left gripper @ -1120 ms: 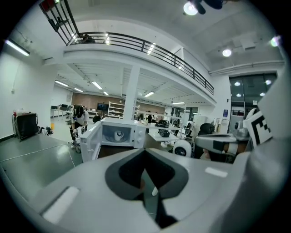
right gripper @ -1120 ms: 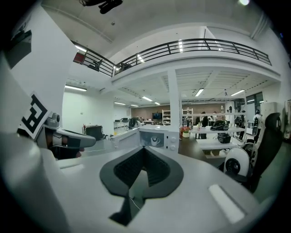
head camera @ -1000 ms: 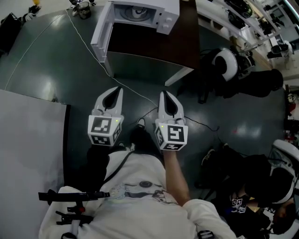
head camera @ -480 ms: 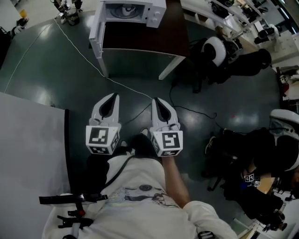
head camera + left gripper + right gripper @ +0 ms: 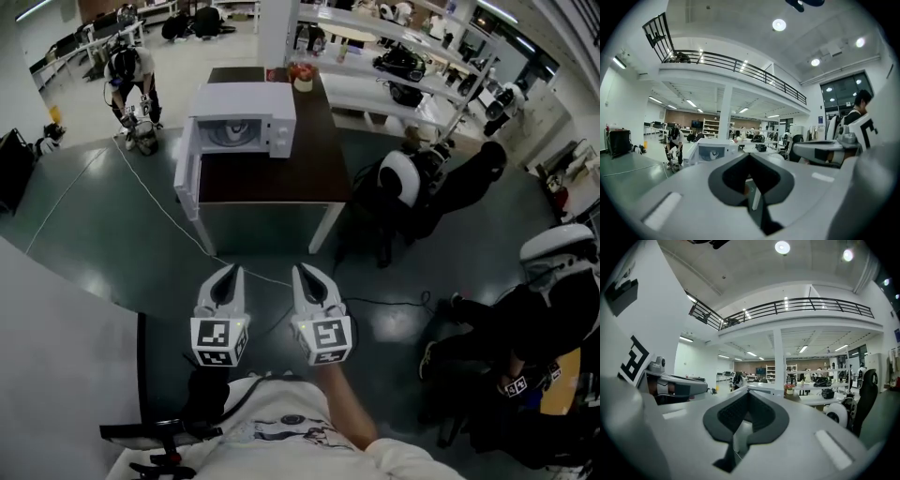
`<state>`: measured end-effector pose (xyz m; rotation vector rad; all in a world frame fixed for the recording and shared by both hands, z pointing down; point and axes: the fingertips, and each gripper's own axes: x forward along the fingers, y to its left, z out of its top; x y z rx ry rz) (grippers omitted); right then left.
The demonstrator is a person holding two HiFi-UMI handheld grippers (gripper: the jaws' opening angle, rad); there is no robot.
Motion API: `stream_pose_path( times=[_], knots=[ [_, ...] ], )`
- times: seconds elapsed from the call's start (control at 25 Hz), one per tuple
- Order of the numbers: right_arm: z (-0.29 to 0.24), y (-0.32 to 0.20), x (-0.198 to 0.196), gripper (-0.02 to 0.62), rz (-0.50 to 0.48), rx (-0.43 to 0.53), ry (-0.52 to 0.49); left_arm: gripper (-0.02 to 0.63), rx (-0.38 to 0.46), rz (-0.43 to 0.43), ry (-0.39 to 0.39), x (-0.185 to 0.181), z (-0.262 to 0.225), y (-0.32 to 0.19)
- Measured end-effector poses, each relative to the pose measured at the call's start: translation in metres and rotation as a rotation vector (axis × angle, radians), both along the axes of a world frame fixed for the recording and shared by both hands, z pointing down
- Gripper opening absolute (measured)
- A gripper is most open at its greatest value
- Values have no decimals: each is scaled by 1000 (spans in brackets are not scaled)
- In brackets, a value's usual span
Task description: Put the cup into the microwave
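A white microwave (image 5: 246, 122) stands on a dark brown table (image 5: 319, 169), its door (image 5: 187, 171) swung open to the left. Behind it, at the table's far end, sits a small pale cup (image 5: 302, 77) with something red in it. It shows small in the right gripper view too, cup (image 5: 789, 390). My left gripper (image 5: 232, 272) and right gripper (image 5: 302, 272) hang side by side above the floor, well short of the table, both pointing at it. Both are shut with nothing between the jaws. In the left gripper view the microwave (image 5: 715, 151) lies straight ahead.
A white cable (image 5: 159, 202) runs across the dark floor from the microwave's side. A person crouches at the far left (image 5: 129, 80). People sit on chairs to the right (image 5: 422, 187) (image 5: 553, 300). A pale panel (image 5: 56, 366) is at my left, shelves (image 5: 412, 61) behind the table.
The head view has tilted up, so the whole table and room now show. Both grippers have risen and moved forward together, and both stay shut.
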<state>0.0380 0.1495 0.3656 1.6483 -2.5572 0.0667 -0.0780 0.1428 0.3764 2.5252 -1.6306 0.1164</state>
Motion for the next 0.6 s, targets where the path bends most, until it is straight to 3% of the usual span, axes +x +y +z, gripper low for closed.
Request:
stream_pose_path(
  times=[0.6],
  knots=[
    [-7,-14,24,0,-13,42,-17,-2,32,2,-31,22,-2,-13]
  ],
)
